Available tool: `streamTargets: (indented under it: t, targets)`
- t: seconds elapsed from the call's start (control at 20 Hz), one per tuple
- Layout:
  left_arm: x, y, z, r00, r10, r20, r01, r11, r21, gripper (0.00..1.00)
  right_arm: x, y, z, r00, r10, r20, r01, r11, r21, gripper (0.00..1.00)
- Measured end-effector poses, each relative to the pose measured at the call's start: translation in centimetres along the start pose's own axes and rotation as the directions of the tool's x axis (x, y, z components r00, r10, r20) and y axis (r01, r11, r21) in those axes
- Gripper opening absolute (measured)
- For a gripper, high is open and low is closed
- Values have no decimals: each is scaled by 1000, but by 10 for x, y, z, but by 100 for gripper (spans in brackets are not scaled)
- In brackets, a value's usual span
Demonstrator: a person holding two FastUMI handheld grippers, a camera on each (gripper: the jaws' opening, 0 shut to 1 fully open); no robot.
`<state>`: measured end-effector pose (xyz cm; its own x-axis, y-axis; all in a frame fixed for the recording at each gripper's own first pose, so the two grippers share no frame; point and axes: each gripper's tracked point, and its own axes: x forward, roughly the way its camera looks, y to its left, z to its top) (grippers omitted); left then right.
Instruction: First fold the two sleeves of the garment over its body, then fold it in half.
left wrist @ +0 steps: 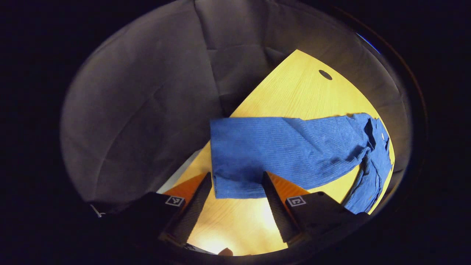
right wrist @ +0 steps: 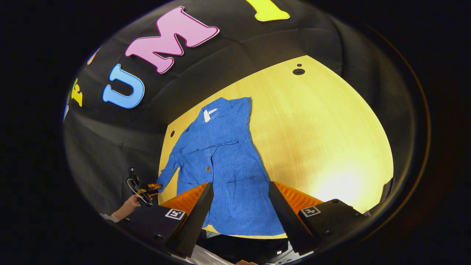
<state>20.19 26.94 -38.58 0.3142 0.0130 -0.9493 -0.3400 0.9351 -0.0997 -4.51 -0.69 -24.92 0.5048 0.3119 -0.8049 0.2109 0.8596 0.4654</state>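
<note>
A blue button-up garment [right wrist: 224, 162] lies flat on the yellow wooden table [right wrist: 323, 140], its collar and white tag at the far end. My right gripper [right wrist: 240, 184] hovers open over the garment's near hem, the cloth showing between its fingers. Off to the left, a hand holds my left gripper [right wrist: 145, 189] at the cuff of the outstretched sleeve [right wrist: 167, 173]. In the left gripper view that sleeve [left wrist: 279, 154] runs from the cuff toward the garment's body [left wrist: 371, 173]. The left gripper [left wrist: 237, 176] is open, and the cuff end lies between its fingertips.
Dark booth cloth [left wrist: 147, 103] hangs close behind the table's far edges. The table [left wrist: 294, 92] has a cable hole [left wrist: 325, 74] near its corner, and a cable hole [right wrist: 298, 71] also shows in the right gripper view. Bare wood lies right of the garment.
</note>
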Motion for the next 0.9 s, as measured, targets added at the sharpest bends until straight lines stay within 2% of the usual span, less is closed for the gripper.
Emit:
streamTargets:
  t: [0.15, 0.2, 0.25, 0.3, 0.4, 0.55, 0.65, 0.9]
  targets:
    - [1, 2, 2, 999, 11, -42, -6, 992, 129, 81, -1, 5, -10, 1000, 0, -18, 0, 1000, -8, 96]
    - [2, 1, 3, 998, 13, -57, -5, 992, 125, 84, -1, 7, -14, 1000, -1, -26, 1, 1000, -11, 96]
    - [-2, -1, 6, 998, 10, -61, -3, 993, 116, 83, -1, 9, -17, 999, 1, -35, -2, 1000, -9, 96]
    - [-2, -3, 7, 998, 9, -68, -1, 993, 120, 79, 0, 11, -19, 999, 7, -42, -7, 1000, -6, 96]
    - [-2, -12, 9, 997, -5, -72, 16, 986, 164, 65, 2, 12, -27, 998, 7, -54, -7, 1000, -5, 96]
    - [4, -25, 7, 995, -12, -101, 32, 980, 198, 7, 0, 10, -37, 998, 3, -69, -4, 1000, -5, 96]
    - [2, -25, 12, 996, -3, -91, 21, 979, 201, 0, -2, 9, -41, 997, 2, -73, -3, 1000, -2, 96]
    - [-9, -38, 20, 999, -44, -27, 48, 978, 205, 0, -10, -4, -39, 998, -1, -60, 3, 1000, 22, 96]
